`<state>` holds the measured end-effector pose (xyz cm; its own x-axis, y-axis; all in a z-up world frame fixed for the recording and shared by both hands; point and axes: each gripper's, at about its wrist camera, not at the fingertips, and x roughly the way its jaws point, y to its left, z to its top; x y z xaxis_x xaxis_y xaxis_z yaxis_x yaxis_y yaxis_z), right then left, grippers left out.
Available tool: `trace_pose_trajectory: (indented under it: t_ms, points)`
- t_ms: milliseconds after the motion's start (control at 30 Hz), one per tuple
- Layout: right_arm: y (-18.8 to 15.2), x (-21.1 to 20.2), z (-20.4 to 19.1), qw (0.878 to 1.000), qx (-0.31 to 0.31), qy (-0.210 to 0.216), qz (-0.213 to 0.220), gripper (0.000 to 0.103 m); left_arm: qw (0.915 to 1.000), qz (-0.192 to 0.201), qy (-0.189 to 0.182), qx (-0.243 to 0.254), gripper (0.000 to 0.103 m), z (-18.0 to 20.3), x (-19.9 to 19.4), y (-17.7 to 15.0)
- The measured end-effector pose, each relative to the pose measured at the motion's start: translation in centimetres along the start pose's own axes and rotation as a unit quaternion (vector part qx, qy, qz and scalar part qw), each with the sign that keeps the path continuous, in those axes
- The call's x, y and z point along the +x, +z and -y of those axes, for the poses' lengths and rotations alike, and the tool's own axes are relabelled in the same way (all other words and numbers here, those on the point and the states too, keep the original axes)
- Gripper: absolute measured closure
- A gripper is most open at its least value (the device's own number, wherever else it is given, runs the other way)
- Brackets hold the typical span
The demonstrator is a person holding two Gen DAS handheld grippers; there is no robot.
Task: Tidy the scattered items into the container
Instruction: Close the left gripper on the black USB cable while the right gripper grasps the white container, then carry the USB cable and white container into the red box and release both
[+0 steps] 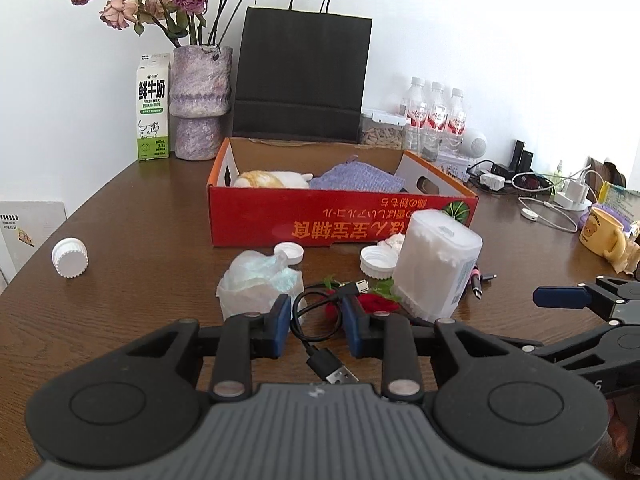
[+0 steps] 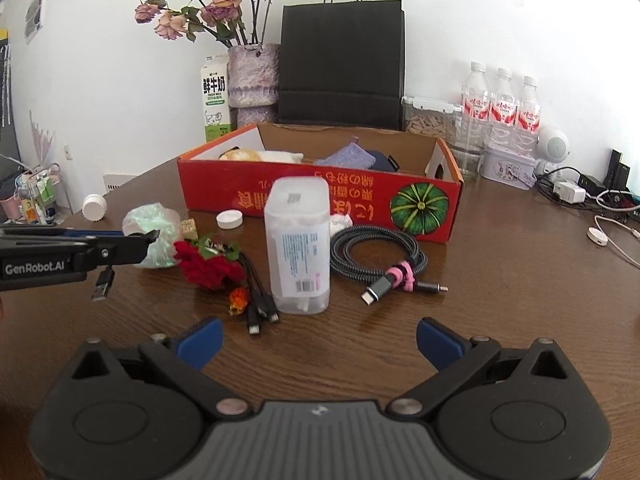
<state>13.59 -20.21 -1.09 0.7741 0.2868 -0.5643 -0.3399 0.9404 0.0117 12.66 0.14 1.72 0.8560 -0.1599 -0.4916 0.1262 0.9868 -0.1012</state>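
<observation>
A red cardboard box point(image 1: 256, 216) point(image 2: 224, 188) stands mid-table with a plush toy point(image 1: 272, 179) and a blue cloth point(image 1: 356, 178) inside. In front of it lie a cotton swab box point(image 1: 436, 264) point(image 2: 298, 240), a black USB cable point(image 1: 316, 328) point(image 2: 102, 284), a red rose point(image 2: 206, 264), a crumpled bag point(image 1: 256, 284), caps point(image 1: 289, 253) and a braided cable point(image 2: 376, 252). My left gripper point(image 1: 315, 322) is open with its fingers either side of the black cable loop. My right gripper point(image 2: 318, 340) is open and empty, short of the swab box.
A white bottle point(image 1: 70, 258) lies at the left. A vase point(image 1: 200, 100), milk carton point(image 1: 153, 108), black bag point(image 1: 304, 80) and water bottles point(image 1: 434, 116) stand behind the box. Chargers and a yellow mug point(image 1: 600, 232) sit at the right.
</observation>
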Motion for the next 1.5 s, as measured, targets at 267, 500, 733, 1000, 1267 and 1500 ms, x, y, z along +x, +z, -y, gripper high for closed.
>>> trace_pose_trajectory:
  t_ms: [267,500,733,1000,1267,1500]
  points:
    - [3.2,2.3,-1.0,0.999,0.018,0.018,0.042,0.000,0.9995,0.024,0.004,-0.020,0.075,-1.6,0.0,2.0]
    - [4.6,4.2,-1.5,0.998,0.028,-0.003,0.062,0.002,0.9992,0.028,0.006,-0.027,0.075,-2.7,0.5,2.8]
    - [5.1,6.1,-1.9,0.998,0.025,0.006,0.060,0.032,0.9991,0.026,0.003,-0.034,0.075,-3.3,1.4,3.2]
    - [4.8,6.8,-1.7,0.998,0.020,0.012,0.056,0.063,0.9992,0.020,0.002,-0.036,0.074,-3.5,2.1,3.4]
    - [5.0,5.6,-1.9,0.996,0.011,0.019,0.081,0.063,0.9991,0.023,0.004,-0.036,0.074,-3.4,2.1,3.7]
    - [5.8,3.9,-1.9,0.994,0.005,0.024,0.104,0.063,0.9989,0.034,0.001,-0.031,0.074,-3.0,1.6,4.5]
